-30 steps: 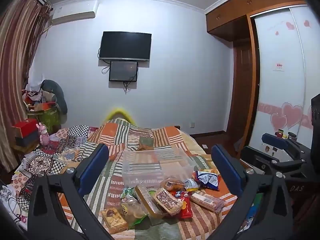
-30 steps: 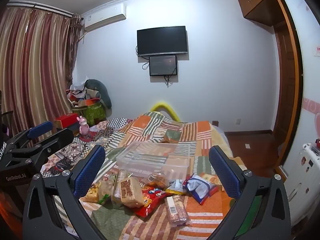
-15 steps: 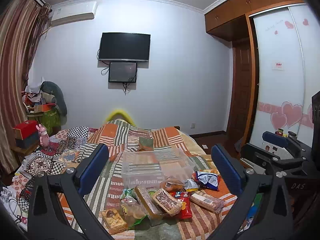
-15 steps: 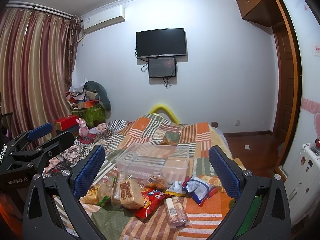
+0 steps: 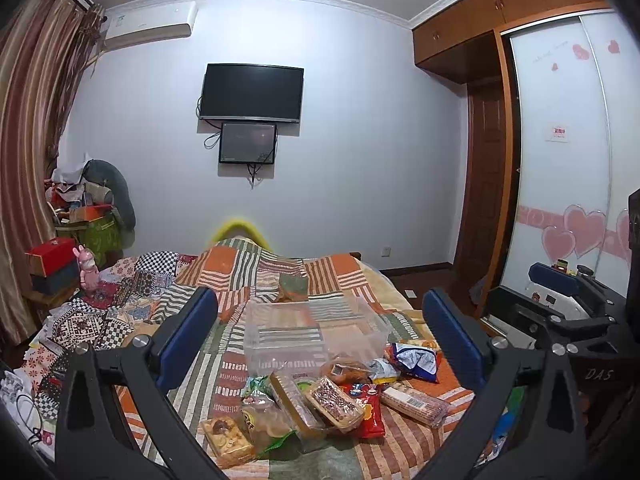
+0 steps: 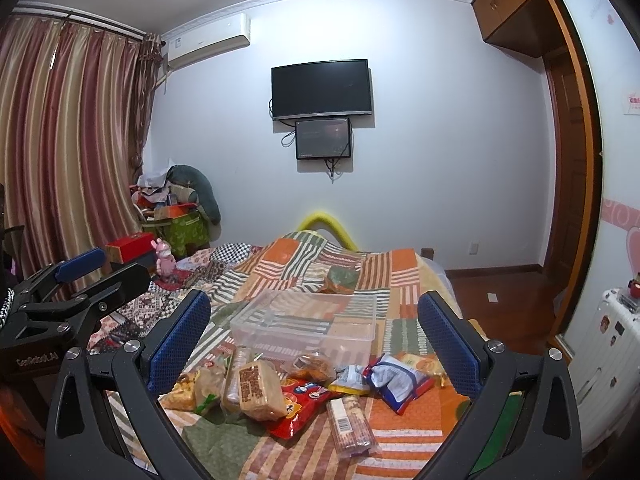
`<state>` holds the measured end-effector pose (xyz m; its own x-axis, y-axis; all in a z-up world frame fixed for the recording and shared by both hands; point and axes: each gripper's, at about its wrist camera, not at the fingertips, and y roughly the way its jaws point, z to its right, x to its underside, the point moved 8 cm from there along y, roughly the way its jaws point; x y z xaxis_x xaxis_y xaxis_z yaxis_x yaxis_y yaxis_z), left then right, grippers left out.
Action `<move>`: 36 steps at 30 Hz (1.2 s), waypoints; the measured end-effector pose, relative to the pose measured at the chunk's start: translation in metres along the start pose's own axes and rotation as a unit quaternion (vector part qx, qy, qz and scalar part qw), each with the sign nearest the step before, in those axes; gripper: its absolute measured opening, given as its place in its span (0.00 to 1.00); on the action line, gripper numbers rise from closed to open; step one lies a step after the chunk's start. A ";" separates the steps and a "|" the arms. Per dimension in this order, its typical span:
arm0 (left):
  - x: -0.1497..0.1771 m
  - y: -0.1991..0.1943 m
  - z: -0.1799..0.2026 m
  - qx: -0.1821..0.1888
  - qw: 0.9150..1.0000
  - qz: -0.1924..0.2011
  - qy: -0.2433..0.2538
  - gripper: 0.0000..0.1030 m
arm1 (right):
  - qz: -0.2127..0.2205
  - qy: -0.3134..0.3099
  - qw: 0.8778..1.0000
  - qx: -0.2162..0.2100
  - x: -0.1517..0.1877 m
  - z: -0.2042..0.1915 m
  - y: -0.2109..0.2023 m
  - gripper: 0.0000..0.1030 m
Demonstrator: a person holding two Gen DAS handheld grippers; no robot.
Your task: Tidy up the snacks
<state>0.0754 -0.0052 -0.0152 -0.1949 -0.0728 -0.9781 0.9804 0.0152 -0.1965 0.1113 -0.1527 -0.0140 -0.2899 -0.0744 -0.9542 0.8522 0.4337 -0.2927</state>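
A clear plastic bin (image 5: 312,336) (image 6: 308,326) stands empty on the patchwork bedspread. In front of it lies a heap of snack packets: a red bag (image 5: 366,410) (image 6: 304,404), a blue-and-white bag (image 5: 416,362) (image 6: 400,378), a long barcode pack (image 5: 414,402) (image 6: 352,424) and a brown wafer pack (image 5: 334,400) (image 6: 258,390). My left gripper (image 5: 318,334) is open and empty, held above and short of the heap. My right gripper (image 6: 314,332) is open and empty, likewise short of it. Each gripper shows at the edge of the other's view.
The bed (image 5: 248,272) runs back to a white wall with a TV (image 5: 251,93). Boxes and a pink toy (image 5: 89,270) crowd the left side. A wardrobe (image 5: 560,168) and a white suitcase (image 6: 612,360) stand at the right.
Both views have shifted slightly; the heap and bin sit a touch lower in frame. Both grippers stay open and nothing on the bed has moved.
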 end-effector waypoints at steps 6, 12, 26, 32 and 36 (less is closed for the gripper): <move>0.002 0.001 -0.001 0.002 1.000 -0.001 -0.004 1.00 | -0.002 0.001 1.000 0.001 0.001 0.002 0.002 1.00; 0.002 -0.001 -0.003 0.003 1.000 -0.001 -0.003 1.00 | -0.002 0.001 1.000 0.002 0.001 0.002 0.002 1.00; 0.004 -0.001 -0.001 0.005 1.000 -0.003 -0.003 1.00 | -0.001 0.001 1.000 0.002 0.001 0.001 0.002 1.00; 0.003 -0.001 -0.001 0.005 1.000 -0.002 -0.002 1.00 | -0.001 0.001 1.000 0.002 0.002 0.001 0.002 1.00; 0.004 0.000 0.001 0.012 1.000 -0.003 -0.004 1.00 | -0.002 0.003 1.000 0.004 0.001 0.001 0.002 1.00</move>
<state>0.0744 -0.0061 -0.0193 -0.2010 -0.0804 -0.9763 0.9796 -0.0098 -0.2009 0.1134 -0.1531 -0.0162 -0.2953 -0.0710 -0.9528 0.8547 0.4260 -0.2967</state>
